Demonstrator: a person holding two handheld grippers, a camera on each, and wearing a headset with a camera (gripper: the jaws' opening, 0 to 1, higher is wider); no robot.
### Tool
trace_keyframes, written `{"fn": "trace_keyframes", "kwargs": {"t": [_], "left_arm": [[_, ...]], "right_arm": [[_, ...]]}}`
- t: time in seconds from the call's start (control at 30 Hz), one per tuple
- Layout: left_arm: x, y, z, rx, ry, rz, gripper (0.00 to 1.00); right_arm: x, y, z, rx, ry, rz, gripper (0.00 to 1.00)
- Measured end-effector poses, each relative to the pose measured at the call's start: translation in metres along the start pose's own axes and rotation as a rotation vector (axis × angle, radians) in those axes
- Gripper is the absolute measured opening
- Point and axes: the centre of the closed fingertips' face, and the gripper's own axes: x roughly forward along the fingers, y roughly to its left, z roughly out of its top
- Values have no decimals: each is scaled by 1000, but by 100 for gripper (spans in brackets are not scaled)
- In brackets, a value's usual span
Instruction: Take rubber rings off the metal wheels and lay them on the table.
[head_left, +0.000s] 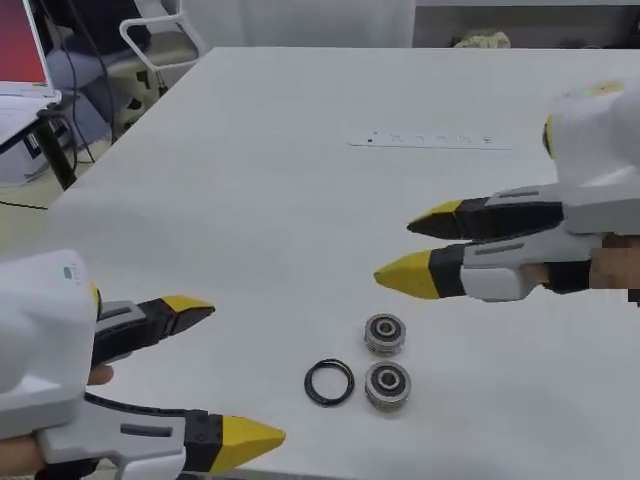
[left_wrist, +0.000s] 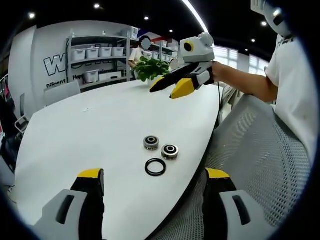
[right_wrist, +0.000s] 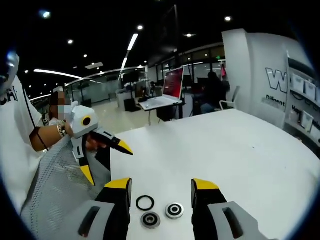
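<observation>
Two small metal wheels lie near the front edge of the white table (head_left: 300, 180): one (head_left: 385, 333) farther from me, one (head_left: 388, 385) nearer. A loose black rubber ring (head_left: 329, 382) lies flat just left of the nearer wheel. My left gripper (head_left: 232, 372) hovers open at the lower left, a hand's width from the ring. My right gripper (head_left: 400, 250) hangs open above and right of the wheels. The left gripper view has the ring (left_wrist: 155, 167) and wheels (left_wrist: 151, 142) (left_wrist: 170, 151) ahead of its jaws. In the right gripper view the ring (right_wrist: 145, 202) and wheels (right_wrist: 150, 219) (right_wrist: 174, 210) lie between the jaws.
A thin white strip (head_left: 430, 141) lies on the far part of the table. An office chair (head_left: 150, 40) and a side desk with a laptop (head_left: 20, 70) stand beyond the left edge. The person's mesh chair (left_wrist: 250, 165) sits against the near edge.
</observation>
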Motion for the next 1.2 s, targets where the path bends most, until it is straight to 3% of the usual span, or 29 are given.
{"fn": "trace_keyframes", "kwargs": {"t": [0.2, 0.4, 0.63, 0.83, 1.0, 1.2], "left_arm": [[1, -1, 2, -5, -14, -3, 85], [1, -1, 5, -14, -30, -3, 88], [3, -3, 3, -10, -20, -21, 89], [3, -3, 4, -12, -19, -22, 92], [3, -3, 3, -11, -16, -25, 94], [4, -4, 3, -10, -15, -33, 96]], "right_arm": [[-18, 3, -9, -12, -21, -4, 52], [-41, -1, -27, 19, -43, -40, 59], [-60, -8, -50, 67, -53, -86, 68], [-69, -9, -71, 116, -31, -115, 73], [-71, -2, -93, 147, 5, -124, 81], [-69, 4, -110, 204, 8, -139, 85]]}}
